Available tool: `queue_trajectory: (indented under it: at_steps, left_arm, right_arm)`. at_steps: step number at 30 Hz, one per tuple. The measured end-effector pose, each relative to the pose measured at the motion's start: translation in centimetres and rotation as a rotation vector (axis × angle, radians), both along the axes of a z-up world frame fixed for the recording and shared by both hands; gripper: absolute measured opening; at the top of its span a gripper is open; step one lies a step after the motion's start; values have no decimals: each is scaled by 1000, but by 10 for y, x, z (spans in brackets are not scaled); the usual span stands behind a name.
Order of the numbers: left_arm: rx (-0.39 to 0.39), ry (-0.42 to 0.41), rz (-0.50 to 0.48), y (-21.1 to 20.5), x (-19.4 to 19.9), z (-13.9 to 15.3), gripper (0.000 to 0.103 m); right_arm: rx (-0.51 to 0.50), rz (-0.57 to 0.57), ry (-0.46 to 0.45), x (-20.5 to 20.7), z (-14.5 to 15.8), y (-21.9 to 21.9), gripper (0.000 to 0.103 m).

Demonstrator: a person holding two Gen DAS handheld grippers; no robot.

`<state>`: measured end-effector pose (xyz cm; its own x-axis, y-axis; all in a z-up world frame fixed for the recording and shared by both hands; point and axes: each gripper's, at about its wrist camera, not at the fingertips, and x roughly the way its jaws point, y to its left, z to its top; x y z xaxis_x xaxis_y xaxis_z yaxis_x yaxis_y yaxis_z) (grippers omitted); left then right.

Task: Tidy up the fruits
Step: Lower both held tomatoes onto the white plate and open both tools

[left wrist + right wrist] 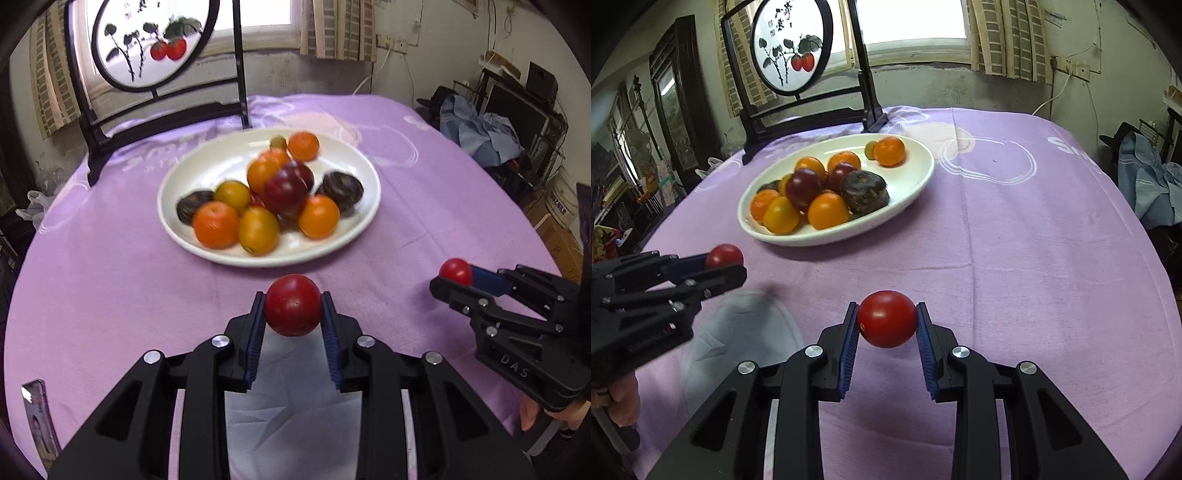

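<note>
A white plate (207,155) (916,162) on the purple tablecloth holds several fruits: oranges (216,224) (828,211), dark red plums (285,192) (803,188) and dark brown fruits (342,190) (865,192). My left gripper (293,306) (724,264) is shut on a red tomato (293,305) (724,255), held above the cloth in front of the plate. My right gripper (886,319) (454,278) is shut on another red tomato (886,318) (455,271), to the right of the left one.
A black-framed round painted screen (147,44) (792,48) stands behind the plate at the table's far edge. The round table (443,206) (1034,221) drops off on all sides. A white patch (738,332) lies on the cloth under the left gripper. Clutter stands at right (517,122).
</note>
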<state>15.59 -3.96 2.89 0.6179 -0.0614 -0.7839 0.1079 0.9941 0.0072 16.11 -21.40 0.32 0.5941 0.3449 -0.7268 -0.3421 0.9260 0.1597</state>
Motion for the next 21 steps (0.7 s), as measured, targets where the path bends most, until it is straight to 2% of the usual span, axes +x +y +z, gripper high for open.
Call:
queue_trajectory:
  at_steps: [2, 6, 12, 16, 21]
  left_arm:
    - [11, -38, 5, 7, 3, 14, 29]
    - [22, -72, 39, 21, 22, 30, 29]
    - [27, -65, 124, 45, 77, 27, 28]
    - [35, -34, 169, 55, 114, 12, 28]
    - [37, -20, 215, 59, 142, -3, 29]
  right_arm:
    - [20, 27, 1, 1, 9, 7, 31]
    - [-12, 60, -53, 12, 28, 26, 31]
    - [-10, 78, -100, 60, 48, 57, 31]
    - [-3, 48, -95, 96, 42, 70, 31]
    - [-21, 8, -30, 137, 20, 77, 31]
